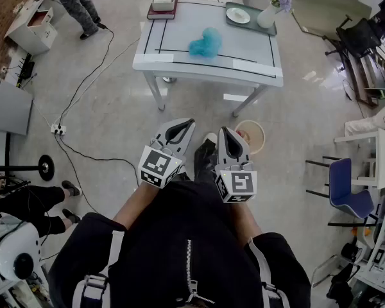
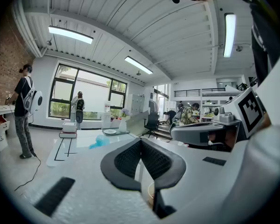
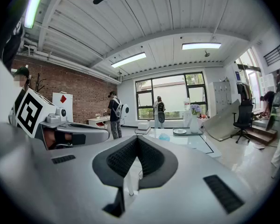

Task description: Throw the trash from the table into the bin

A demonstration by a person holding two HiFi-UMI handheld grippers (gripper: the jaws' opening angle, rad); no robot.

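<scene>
A crumpled blue piece of trash (image 1: 205, 43) lies on the white table (image 1: 244, 47) ahead of me, with nothing near it. It also shows small in the left gripper view (image 2: 99, 141) and the right gripper view (image 3: 164, 136). A round beige bin (image 1: 251, 136) stands on the floor in front of the table, just right of my right gripper (image 1: 223, 131). My left gripper (image 1: 188, 123) is held beside it at waist height. Both point toward the table, well short of it. The left gripper (image 2: 141, 140) and the right gripper (image 3: 137, 138) are shut, with nothing between their jaws.
On the table's far edge are a stack of books (image 1: 162, 5), a tray with a plate (image 1: 239, 15) and a vase of flowers (image 1: 270, 11). Cables (image 1: 83, 88) run over the floor at left. A person (image 1: 77, 2) stands far left, another sits near left (image 1: 32, 201). A blue chair (image 1: 350, 188) is at right.
</scene>
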